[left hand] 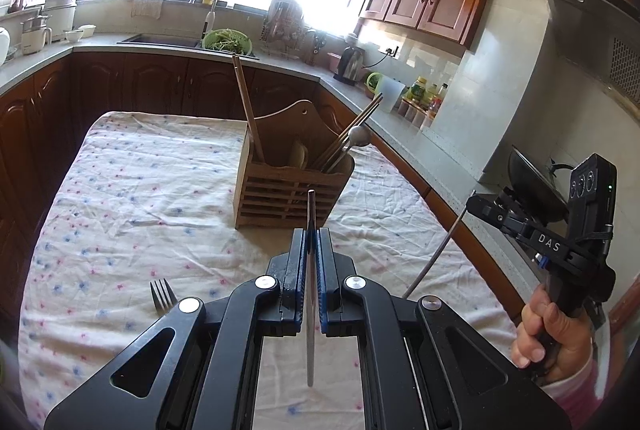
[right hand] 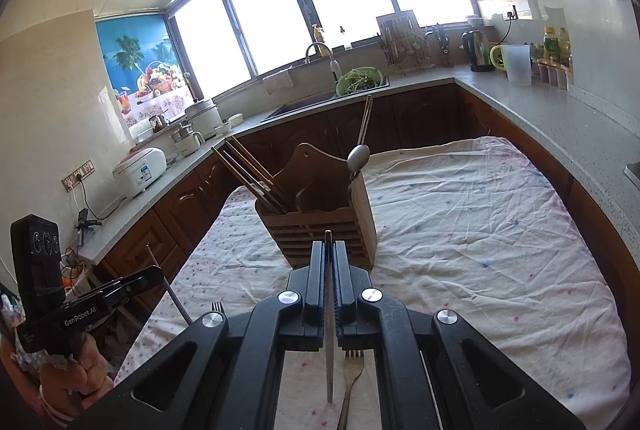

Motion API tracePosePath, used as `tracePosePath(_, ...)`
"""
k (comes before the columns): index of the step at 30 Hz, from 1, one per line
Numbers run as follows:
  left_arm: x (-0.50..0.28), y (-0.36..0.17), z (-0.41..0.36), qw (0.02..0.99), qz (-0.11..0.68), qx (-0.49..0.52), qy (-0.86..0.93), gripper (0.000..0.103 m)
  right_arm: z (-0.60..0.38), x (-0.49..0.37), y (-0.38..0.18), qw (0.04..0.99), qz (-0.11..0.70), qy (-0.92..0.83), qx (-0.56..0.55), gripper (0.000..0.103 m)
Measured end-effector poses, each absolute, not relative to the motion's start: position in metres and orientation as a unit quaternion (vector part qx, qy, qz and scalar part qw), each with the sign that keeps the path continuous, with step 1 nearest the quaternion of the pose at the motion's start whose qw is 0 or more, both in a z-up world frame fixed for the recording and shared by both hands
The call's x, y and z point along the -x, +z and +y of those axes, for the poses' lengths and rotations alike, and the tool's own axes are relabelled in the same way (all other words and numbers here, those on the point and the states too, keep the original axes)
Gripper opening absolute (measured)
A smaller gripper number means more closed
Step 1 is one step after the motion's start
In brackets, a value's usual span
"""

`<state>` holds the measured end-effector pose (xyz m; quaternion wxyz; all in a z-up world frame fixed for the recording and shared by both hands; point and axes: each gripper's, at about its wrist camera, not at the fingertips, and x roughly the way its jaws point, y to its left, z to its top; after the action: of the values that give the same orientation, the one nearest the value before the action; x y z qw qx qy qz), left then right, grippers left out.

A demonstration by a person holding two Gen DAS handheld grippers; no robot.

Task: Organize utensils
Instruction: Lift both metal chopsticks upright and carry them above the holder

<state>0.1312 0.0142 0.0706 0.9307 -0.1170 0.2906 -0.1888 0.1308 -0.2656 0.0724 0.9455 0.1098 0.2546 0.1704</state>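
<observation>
A wooden utensil holder (left hand: 288, 181) stands on the cloth-covered table (left hand: 132, 197); it also shows in the right wrist view (right hand: 324, 213). It holds wooden chopsticks (left hand: 246, 101), metal chopsticks (left hand: 352, 129) and a metal spoon (left hand: 359, 135). My left gripper (left hand: 311, 236) is shut on a thin metal utensil (left hand: 310, 310), held above the table, short of the holder. My right gripper (right hand: 329, 250) is shut on a thin metal utensil (right hand: 329, 342), also short of the holder. A fork (left hand: 162, 296) lies on the cloth at the left; forks (right hand: 352, 374) also lie below my right gripper.
A kitchen counter (left hand: 420, 137) runs along the right and back, with a kettle (left hand: 350, 63), bottles and a sink with a green colander (left hand: 227, 41). My right gripper shows in the left wrist view (left hand: 476, 201), held above the table's right edge.
</observation>
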Motion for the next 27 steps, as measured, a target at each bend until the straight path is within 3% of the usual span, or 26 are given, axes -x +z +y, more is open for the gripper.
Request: tracePosePath(27, -0.173, 0.135, 0.023, 0.956, 0.205, 0.117, -0.175, 0.004, -0.265, -0.169, 0.122, 0.957, 0.198, 0.179, -0.115, 0.003)
